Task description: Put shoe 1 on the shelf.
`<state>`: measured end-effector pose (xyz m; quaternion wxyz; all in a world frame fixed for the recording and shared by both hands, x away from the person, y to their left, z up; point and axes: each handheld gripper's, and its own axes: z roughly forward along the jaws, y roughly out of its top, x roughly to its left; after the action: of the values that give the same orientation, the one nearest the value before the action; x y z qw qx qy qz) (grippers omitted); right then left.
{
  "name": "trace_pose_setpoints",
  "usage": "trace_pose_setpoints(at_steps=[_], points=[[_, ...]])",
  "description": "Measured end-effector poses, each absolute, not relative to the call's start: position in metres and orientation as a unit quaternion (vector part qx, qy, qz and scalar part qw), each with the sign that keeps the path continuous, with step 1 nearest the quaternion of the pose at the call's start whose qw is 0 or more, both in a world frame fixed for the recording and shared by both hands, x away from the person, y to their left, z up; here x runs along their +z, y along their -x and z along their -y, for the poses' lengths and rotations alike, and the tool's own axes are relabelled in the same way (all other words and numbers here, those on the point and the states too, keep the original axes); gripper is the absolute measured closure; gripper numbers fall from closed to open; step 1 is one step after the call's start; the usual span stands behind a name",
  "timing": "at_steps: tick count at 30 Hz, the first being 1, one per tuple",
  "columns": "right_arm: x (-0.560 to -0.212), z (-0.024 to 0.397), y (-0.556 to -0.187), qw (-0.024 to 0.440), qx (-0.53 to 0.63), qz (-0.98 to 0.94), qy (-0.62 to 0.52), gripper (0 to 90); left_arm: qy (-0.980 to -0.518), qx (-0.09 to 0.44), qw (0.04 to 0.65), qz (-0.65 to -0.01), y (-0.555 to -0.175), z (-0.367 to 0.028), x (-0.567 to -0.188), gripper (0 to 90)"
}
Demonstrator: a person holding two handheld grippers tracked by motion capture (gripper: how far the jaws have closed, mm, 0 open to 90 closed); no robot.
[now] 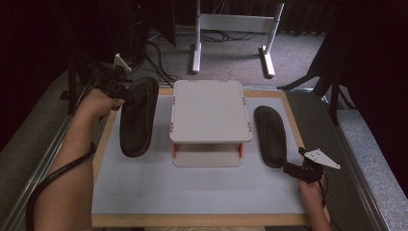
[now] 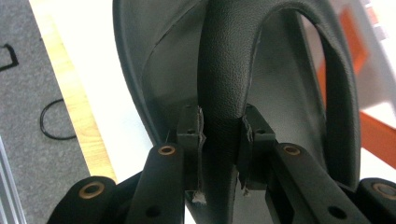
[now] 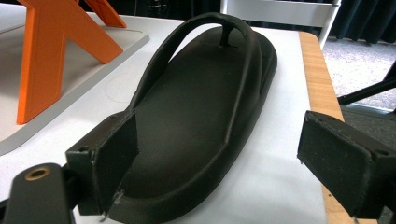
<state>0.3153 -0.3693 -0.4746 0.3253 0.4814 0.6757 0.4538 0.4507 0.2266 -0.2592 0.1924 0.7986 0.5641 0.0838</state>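
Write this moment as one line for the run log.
left gripper: shut on left flip-flop strap, sandal lifted and tilted | right gripper: open at heel of right flip-flop, flat on mat | rack: between them

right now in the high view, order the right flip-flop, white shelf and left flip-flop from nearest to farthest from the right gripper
From the right gripper:
1. right flip-flop, just ahead of its jaws, flat on the mat
2. white shelf, mid-table
3. left flip-flop, far left, held in the left gripper

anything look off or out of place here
One thing: the left flip-flop is off the mat, tilted and hanging by its strap from the left tool, while the right flip-flop lies flat beside the white two-tier rack. No damage or spills.
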Motion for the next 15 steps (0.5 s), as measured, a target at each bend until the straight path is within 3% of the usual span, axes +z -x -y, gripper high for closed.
trace_pose_setpoints(at_steps=[9,15], points=[[-0.475,0.369,-0.316,0.325,0.452,-0.678,-0.48,11.8,-0.803,0.096,0.198,-0.554,-0.449,-0.208,-0.23,73.8],[-0.475,0.369,-0.316,0.324,0.452,-0.678,-0.481,11.8,-0.815,0.097,0.202,-0.535,-0.453,-0.173,-0.213,73.8]])
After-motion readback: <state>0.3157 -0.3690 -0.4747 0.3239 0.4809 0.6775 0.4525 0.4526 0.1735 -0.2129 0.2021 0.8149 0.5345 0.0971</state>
